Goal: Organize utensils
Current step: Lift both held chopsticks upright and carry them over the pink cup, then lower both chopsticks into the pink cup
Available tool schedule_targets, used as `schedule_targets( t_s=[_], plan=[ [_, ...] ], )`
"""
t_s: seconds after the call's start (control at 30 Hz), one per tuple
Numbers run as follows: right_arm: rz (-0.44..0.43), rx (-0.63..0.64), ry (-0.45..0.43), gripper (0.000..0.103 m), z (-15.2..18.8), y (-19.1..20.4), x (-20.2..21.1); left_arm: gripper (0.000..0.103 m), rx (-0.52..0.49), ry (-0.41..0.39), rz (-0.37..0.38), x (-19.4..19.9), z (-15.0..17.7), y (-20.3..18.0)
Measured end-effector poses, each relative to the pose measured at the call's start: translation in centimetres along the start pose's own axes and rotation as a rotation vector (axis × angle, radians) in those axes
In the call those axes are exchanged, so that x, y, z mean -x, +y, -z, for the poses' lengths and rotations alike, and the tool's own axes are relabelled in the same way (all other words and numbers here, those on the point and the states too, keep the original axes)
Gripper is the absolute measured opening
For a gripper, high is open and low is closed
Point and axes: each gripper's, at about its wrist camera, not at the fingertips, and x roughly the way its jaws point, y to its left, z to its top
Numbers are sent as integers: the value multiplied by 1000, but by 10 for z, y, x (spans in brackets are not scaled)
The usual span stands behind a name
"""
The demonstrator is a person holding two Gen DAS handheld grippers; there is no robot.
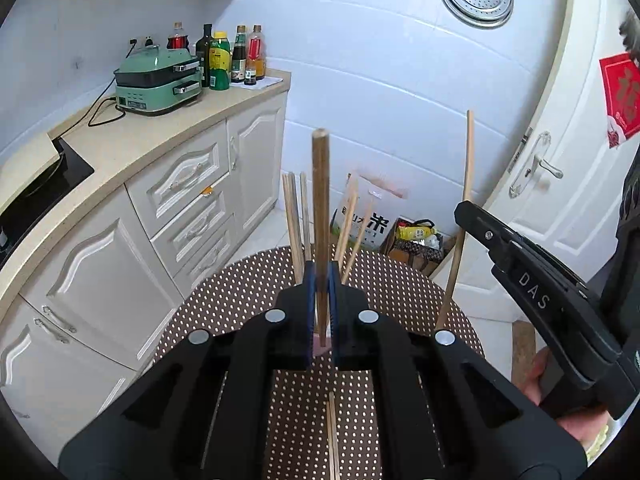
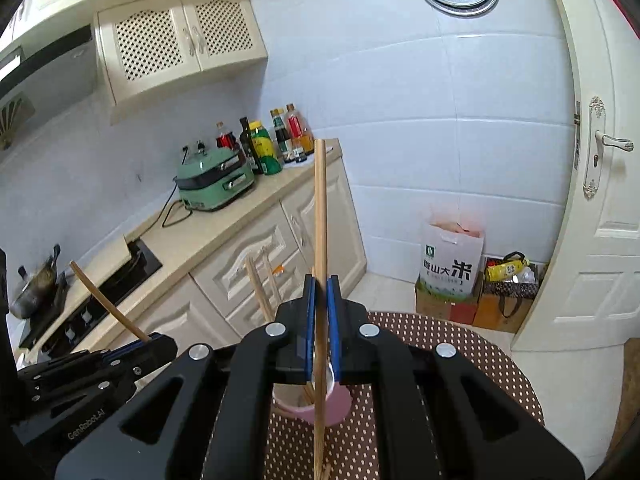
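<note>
My left gripper (image 1: 321, 280) is shut on a dark wooden chopstick (image 1: 320, 200) held upright over the brown dotted table (image 1: 240, 300). Several light chopsticks (image 1: 294, 220) stand behind it; the pink cup below is mostly hidden by the jaws. My right gripper (image 2: 321, 292) is shut on a light wooden chopstick (image 2: 320, 208), upright, just above the pink cup (image 2: 316, 404), which holds several chopsticks (image 2: 260, 292). In the left wrist view the right gripper (image 1: 464, 210) is at the right with its chopstick (image 1: 464, 208). In the right wrist view the left gripper (image 2: 158, 340) is at lower left.
A kitchen counter (image 2: 224, 232) with a green cooker (image 2: 216, 182) and bottles (image 2: 276, 140) runs along the left. A stove (image 2: 120, 276) is nearer. A rice bag (image 2: 450, 264) and boxes sit on the floor by a white door (image 2: 592, 240). Loose chopsticks (image 1: 332, 432) lie on the table.
</note>
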Motion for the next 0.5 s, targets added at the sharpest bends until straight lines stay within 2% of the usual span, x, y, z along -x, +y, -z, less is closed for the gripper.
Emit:
schedule_targets(
  t_s=[0.27, 0.5],
  plan=[
    [27, -44, -25, 5, -14, -7, -27, 6, 25, 11, -6, -18, -28, 7],
    [32, -53, -20, 5, -17, -6, -56, 6, 10, 38, -17, -36, -37, 8]
  ],
)
